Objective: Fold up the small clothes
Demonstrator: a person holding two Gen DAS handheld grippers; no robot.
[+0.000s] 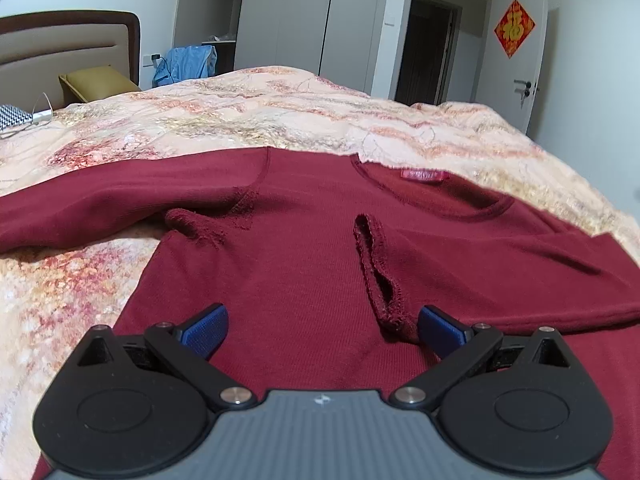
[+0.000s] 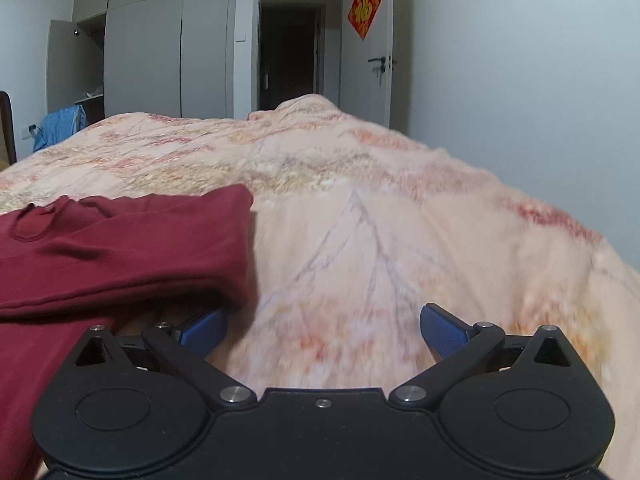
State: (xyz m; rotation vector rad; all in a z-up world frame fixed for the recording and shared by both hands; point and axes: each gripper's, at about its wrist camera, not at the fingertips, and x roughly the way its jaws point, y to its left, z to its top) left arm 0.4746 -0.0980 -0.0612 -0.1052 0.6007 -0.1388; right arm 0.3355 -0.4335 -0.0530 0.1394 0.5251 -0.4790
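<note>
**Operator:** One garment is in work: the red shirt (image 1: 320, 248) lies spread on the floral bedspread (image 1: 240, 112), filling the centre and lower half of the left wrist view. Its right sleeve appears already folded in across the body; the left sleeve (image 1: 100, 200) extends to the left edge of the frame.

**Checker:** Step status?

**Operator:** Judged as between folds. Left gripper (image 1: 322, 332) stands with jaws wide apart over the shirt, holding nothing; a frayed cuff (image 1: 380, 280) lies just beside its right finger. Right gripper (image 2: 324, 330) is likewise spread wide and empty, over bare bedspread at lower centre, the folded shirt edge (image 2: 224, 240) to its left.

**Checker:** Next move?

**Operator:** Probably take the left sleeve and bring it across the body.

**Checker:** Limits of view?

**Operator:** Hem is hidden under the gripper body. Right wrist view is blurred. Neck label (image 1: 422, 176) is unreadable.
</note>
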